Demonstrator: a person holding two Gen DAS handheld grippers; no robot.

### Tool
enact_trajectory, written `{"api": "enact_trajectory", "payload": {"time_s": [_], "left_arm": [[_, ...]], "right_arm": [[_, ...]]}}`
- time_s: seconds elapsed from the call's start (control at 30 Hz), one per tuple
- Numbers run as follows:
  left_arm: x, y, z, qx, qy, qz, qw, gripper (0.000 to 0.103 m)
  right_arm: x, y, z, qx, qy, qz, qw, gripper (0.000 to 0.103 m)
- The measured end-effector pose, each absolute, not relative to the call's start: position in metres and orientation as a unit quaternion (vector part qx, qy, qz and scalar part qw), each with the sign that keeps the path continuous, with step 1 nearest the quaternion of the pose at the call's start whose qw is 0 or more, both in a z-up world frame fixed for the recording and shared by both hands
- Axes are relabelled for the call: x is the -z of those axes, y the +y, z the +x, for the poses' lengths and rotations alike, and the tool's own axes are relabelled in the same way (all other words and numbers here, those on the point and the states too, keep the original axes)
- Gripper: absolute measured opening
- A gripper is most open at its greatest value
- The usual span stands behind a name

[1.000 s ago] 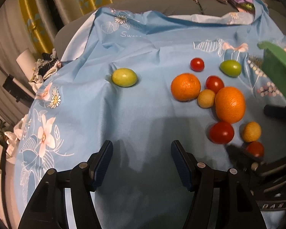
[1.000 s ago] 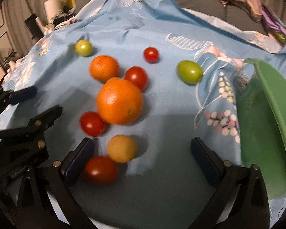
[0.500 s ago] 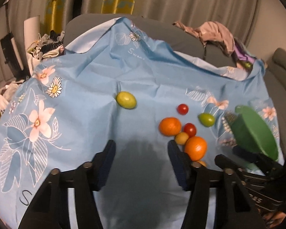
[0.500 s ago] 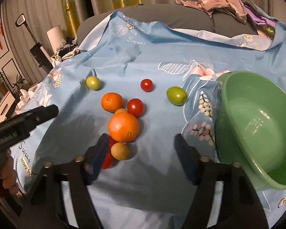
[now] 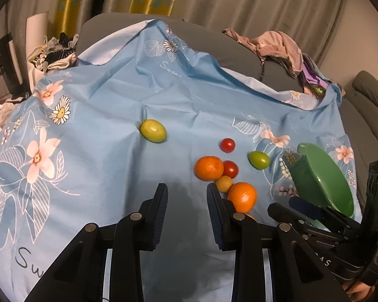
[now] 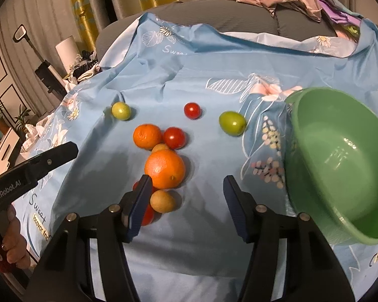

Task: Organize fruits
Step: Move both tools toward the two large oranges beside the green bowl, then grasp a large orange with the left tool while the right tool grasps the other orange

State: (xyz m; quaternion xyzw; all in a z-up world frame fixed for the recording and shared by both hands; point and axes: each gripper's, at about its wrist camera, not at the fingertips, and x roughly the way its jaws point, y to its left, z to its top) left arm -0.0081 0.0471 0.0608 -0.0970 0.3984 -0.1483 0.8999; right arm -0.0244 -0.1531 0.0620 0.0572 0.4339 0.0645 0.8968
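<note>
Bowl: the green bowl (image 6: 340,166) stands at the right of the blue floral cloth (image 6: 163,75), tilted toward the fruit; its inside shows no fruit.
Fruit placed: none, as far as either view shows.
Fruit left on the cloth: a large orange (image 6: 164,168) nearest the middle; a smaller orange (image 6: 147,136) just beyond it to the left; a small tan fruit (image 6: 160,148) wedged between the two oranges; a red tomato (image 6: 174,138) touching the smaller orange on its right; a second tan fruit (image 6: 162,201) on the near side of the large orange.
Outliers: a small red tomato (image 6: 192,110) farther back; a green fruit (image 6: 232,123) nearest the bowl; a yellow-green fruit (image 6: 121,110) at far left, well apart from the cluster.
Partly hidden: at least one red fruit (image 6: 146,216) behind the right gripper's left finger; I cannot tell how many.
Left gripper (image 5: 187,202): released, jaws apart, nothing between them, held over bare cloth to the left of the cluster.
Right gripper (image 6: 186,193): released, jaws wide, nothing held, above the near edge of the cluster with the large orange just ahead.
Progress, in my judgement: at the outset; every visible fruit remains to be gathered, presumably into the bowl.
</note>
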Motion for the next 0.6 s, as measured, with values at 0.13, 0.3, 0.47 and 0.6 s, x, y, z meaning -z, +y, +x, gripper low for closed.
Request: {"api": "enact_trajectory", "payload": {"time_s": [0.13,0.3,0.47,0.6], "left_arm": [[-0.085,0.046,0.011,0.149,0.405,-0.116,0.894,0.032],[-0.102,0.036,0.044,0.145,0.404,-0.104,0.897,0.032],[-0.062,0.027,0.057,0.156,0.448,-0.109,0.873,0.032],[-0.044,0.022,0.058,0.189,0.483,-0.136,0.844,0.033]], "right_arm": [[-0.093,-0.161,0.001,-0.073,0.438,0.096,0.891,0.06],[-0.094,-0.154,0.019,-0.097,0.438,0.099,0.888,0.059],[-0.055,-0.147,0.016,-0.108,0.488,0.108,0.86,0.059],[-0.043,-0.142,0.018,-0.1,0.505,0.09,0.853,0.059]]}}
